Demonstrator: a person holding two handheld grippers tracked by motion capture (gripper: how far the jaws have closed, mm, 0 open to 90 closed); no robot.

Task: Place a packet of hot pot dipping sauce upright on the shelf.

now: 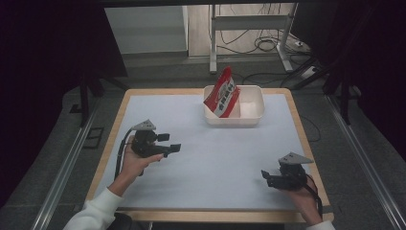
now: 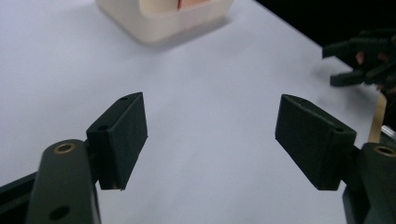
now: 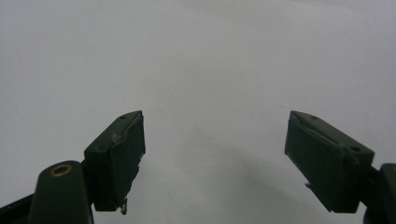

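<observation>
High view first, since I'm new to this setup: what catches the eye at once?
The red and white packet stands out most, leaning tilted in the white bin at the far middle of the white table. Nearer the person, the left gripper and right gripper sit low at either side, both with jaws apart and holding nothing.

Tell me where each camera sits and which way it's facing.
High view: above the near table edge, looking forward and down; forearms, left gripper, right gripper, bin, red packet.
Left gripper view: on the left gripper, aimed across the table; jaws apart.
Right gripper view: on the right gripper, facing bare table.
Shared: the bin, in the high and left gripper views.
</observation>
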